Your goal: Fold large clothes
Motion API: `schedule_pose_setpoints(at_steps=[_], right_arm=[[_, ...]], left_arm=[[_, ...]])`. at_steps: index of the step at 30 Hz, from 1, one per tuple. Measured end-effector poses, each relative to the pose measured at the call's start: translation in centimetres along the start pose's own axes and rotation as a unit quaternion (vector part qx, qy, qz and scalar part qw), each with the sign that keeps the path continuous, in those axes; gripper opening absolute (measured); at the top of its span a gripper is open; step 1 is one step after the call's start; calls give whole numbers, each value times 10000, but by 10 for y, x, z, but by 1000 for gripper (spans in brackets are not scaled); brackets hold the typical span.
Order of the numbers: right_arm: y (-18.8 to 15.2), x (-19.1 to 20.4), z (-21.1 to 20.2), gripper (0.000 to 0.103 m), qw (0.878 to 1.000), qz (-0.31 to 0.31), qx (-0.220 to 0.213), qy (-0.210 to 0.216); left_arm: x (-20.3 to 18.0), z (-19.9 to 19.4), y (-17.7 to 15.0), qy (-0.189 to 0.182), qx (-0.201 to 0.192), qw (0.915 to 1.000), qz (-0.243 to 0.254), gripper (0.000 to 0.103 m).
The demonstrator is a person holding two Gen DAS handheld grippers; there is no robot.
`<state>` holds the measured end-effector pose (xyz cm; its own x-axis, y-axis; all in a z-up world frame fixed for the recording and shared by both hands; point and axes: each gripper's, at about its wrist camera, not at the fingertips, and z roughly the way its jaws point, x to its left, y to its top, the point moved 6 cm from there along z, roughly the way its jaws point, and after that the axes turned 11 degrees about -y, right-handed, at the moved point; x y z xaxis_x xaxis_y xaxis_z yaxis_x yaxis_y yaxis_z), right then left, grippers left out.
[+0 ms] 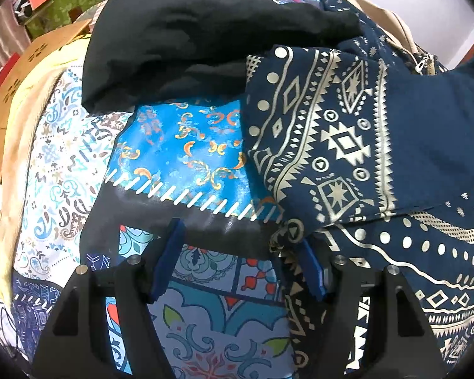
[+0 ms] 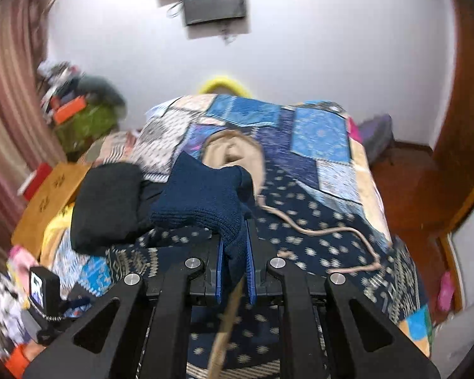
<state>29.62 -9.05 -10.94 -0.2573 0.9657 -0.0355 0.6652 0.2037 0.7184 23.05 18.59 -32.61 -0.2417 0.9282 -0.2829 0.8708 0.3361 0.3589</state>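
Hoodie [image 2: 202, 199], navy, knit cuff clamped in right gripper [image 2: 233, 271]; left gripper [image 1: 237, 265] spread wide, empty, over quilt [image 1: 186, 145] beside hem.

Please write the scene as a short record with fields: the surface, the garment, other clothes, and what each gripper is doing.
surface: patchwork quilt on a bed
garment: navy printed hoodie, spread over the quilt, hood with beige lining at the far end
cord: beige drawstring lying loose on the hoodie
other clothes: black garment, bunched beside the hoodie
left gripper: jaws open, the hoodie's edge at one jaw, nothing clamped
right gripper: jaws shut on the ribbed navy cuff
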Motion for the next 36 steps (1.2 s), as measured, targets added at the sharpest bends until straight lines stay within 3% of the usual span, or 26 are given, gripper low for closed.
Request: schedule_pose_setpoints(at_steps=[5, 11, 15, 20, 27, 31, 36], right_arm=[[-15, -46, 4, 10, 9983, 496, 233, -186], [-59, -80, 26, 10, 9912, 785, 1041, -219], [-88, -97, 37, 11, 9832, 996, 1518, -172], [-107, -121, 42, 14, 9713, 1563, 1785, -171], [-120, -145, 36, 18, 9631, 1893, 1893, -256], [-116, -153, 22, 18, 9700, 1641, 1736, -460], [-100, -168, 0, 21, 9773, 1461, 1347, -742]], left_arm=[[5, -2, -3, 60, -56, 10000, -49, 69], [7, -1, -5, 224, -89, 9997, -4, 72], [5, 1, -5, 234, -78, 9997, -61, 76], [13, 6, -6, 256, -75, 9996, -85, 79], [7, 1, -12, 383, 12, 9992, 111, 79], [-5, -17, -16, 484, -31, 9980, 395, 79], [-23, -55, -9, 317, -401, 9970, 578, 79]])
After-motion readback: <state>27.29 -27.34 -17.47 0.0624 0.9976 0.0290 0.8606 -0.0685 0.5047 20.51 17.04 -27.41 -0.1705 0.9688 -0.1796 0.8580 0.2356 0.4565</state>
